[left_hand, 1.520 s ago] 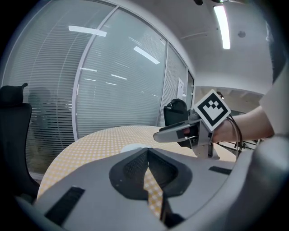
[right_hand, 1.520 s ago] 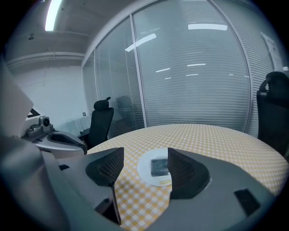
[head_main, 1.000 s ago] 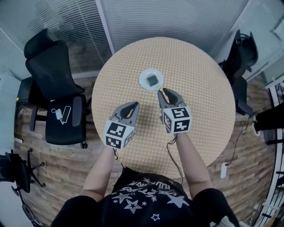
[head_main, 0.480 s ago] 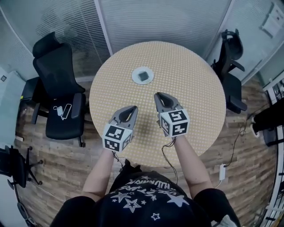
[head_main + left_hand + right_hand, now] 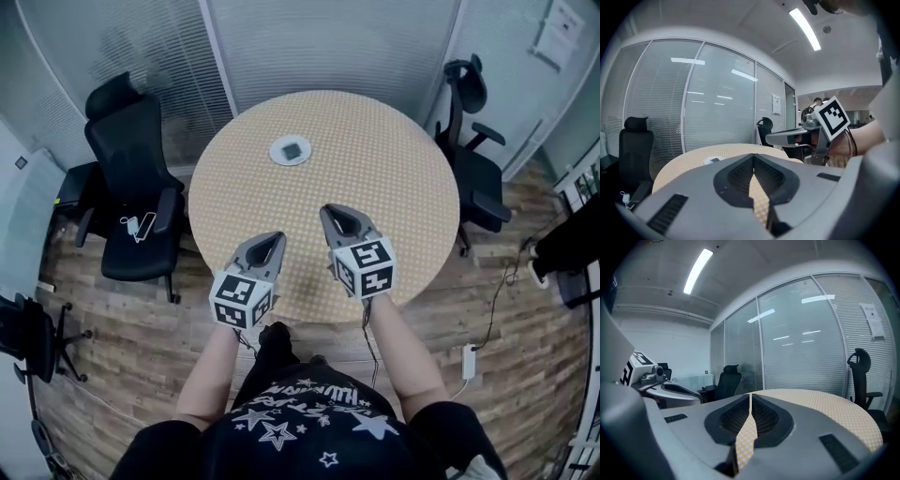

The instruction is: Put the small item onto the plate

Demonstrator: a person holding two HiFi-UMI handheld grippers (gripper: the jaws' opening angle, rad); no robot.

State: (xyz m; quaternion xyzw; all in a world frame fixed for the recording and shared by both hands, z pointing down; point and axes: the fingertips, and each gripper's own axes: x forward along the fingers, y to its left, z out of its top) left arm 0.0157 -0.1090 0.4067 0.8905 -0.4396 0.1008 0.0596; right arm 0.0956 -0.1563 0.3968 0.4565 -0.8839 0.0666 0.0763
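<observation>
A small white plate (image 5: 277, 151) lies at the far left of the round table, with a small dark square item (image 5: 292, 150) resting on it. The left gripper view shows the plate (image 5: 712, 160) far off, beyond my jaws. My left gripper (image 5: 277, 238) hovers at the table's near edge, shut and empty. My right gripper (image 5: 327, 210) is beside it, a little further in over the table, also shut with nothing between its fingers. Both are well short of the plate. In each gripper view the jaws, left (image 5: 753, 156) and right (image 5: 750, 396), meet at the tips.
The table (image 5: 384, 159) has a yellow dotted cover. Black office chairs stand at its left (image 5: 131, 178) and right (image 5: 472, 141). Glass walls with blinds run behind it. Wood floor surrounds the table, and a cable and a power strip (image 5: 471, 359) lie at the right.
Both grippers have drawn back from the plate toward the table's near edge. The right one was beside the plate with its jaws slightly apart; they have come together. The item stays on the plate.
</observation>
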